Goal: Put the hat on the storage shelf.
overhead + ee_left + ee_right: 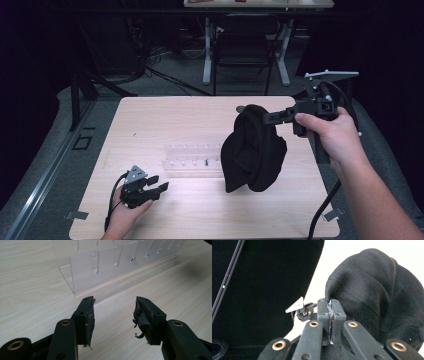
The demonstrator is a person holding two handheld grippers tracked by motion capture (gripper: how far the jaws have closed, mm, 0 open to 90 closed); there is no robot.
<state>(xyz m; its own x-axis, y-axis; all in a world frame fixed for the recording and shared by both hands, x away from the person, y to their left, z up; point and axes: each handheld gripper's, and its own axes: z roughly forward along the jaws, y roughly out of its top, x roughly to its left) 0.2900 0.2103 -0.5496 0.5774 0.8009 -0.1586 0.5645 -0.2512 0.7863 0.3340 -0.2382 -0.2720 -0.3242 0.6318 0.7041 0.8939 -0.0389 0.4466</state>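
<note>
Pinching the black cloth (252, 150) right of the clear rack (192, 160), your right gripper (270, 118) lifts it; your left gripper (159, 184) rests below-left, jaws apart.

A pale wooden table (200, 210) with a light grain carries a clear plastic rack (192, 161) near its middle. The rack lies flat on the top, its rows of small slots and pegs facing up. The left gripper (161, 183) rests low at the table's near left corner, just short of the rack.
</note>
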